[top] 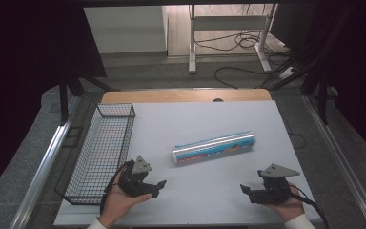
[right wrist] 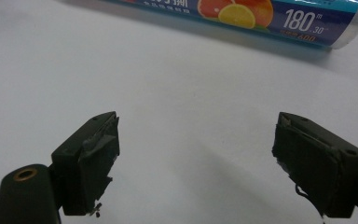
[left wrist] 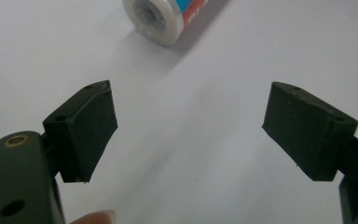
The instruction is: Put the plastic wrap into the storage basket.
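Wrap roll [top: 214, 148] lies on the table beside wire basket [top: 102, 150]; both claws gape, holding nothing.

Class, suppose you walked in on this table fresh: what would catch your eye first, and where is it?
First, the long shiny roll of plastic wrap with a blue and red label, lying on its side mid-table. Next, the black wire mesh basket along the left edge. Nearest the viewer, the left tongs and right tongs sit open, holding nothing.

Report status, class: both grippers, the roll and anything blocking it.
Left gripper and right gripper: jaws open, empty. Plastic-wrap roll lying flat mid-table, untouched. Wire basket far left; path clear.
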